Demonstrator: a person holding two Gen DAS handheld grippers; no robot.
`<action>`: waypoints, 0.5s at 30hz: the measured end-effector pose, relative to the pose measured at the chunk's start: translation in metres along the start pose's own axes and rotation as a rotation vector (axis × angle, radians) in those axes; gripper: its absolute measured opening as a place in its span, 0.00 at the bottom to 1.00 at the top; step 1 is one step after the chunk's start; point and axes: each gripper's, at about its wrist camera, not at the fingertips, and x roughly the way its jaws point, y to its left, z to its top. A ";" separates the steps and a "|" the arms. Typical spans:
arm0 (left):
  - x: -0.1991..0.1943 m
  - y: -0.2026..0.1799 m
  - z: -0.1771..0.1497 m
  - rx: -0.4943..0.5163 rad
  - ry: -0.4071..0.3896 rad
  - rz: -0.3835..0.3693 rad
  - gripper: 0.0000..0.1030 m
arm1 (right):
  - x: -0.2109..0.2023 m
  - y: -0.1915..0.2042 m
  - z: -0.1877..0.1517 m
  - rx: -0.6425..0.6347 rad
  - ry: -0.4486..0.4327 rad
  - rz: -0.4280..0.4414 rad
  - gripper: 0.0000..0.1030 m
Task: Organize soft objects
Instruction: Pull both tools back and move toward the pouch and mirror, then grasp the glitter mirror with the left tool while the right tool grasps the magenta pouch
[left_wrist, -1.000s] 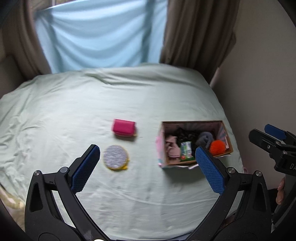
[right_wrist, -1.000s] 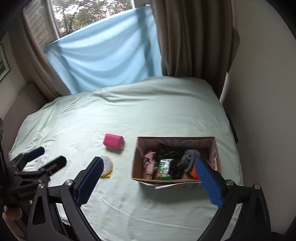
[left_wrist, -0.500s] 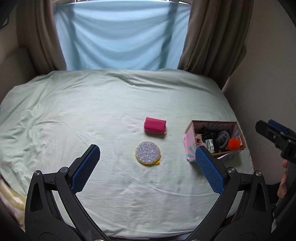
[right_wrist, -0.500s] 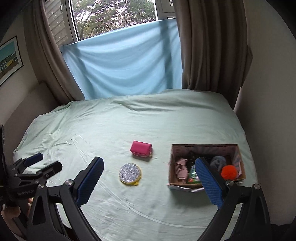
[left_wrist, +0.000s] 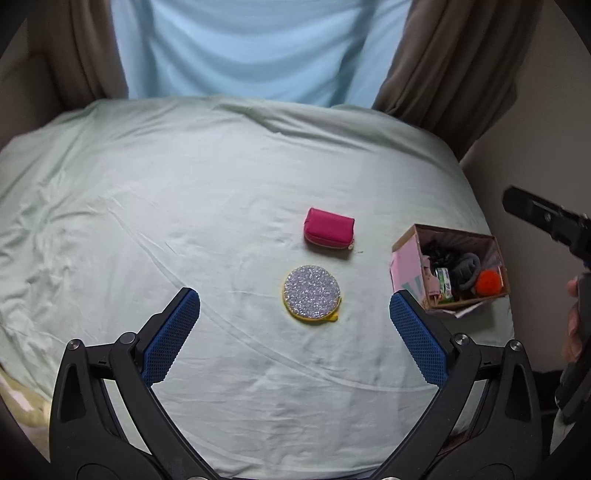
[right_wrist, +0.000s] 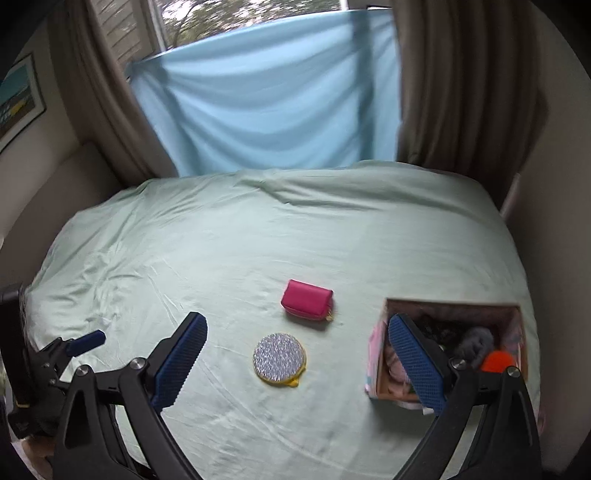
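Pink pouch (left_wrist: 328, 230) lies flat mid-bed (left_wrist: 184, 206), long axis left-right, zipper toward me; a glittery round pouch (left_wrist: 312, 294) sits just nearer. Both my hand-held grippers, left (left_wrist: 294, 317) and right (right_wrist: 295, 354), hover spread wide, grasping nothing

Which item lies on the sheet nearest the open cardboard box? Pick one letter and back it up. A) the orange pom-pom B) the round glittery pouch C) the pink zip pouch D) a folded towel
C: the pink zip pouch lies on the sheet just left of the cardboard box, slightly closer than the round glittery pouch; the orange pom-pom sits inside the box.
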 end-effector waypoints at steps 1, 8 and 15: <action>0.008 0.000 0.000 -0.013 0.009 0.001 0.99 | 0.011 0.000 0.005 -0.027 0.012 -0.002 0.95; 0.090 -0.011 -0.011 -0.099 0.081 0.032 0.99 | 0.104 -0.009 0.027 -0.188 0.094 0.063 0.95; 0.170 -0.023 -0.027 -0.168 0.161 0.069 0.99 | 0.195 -0.011 0.024 -0.430 0.210 0.158 0.95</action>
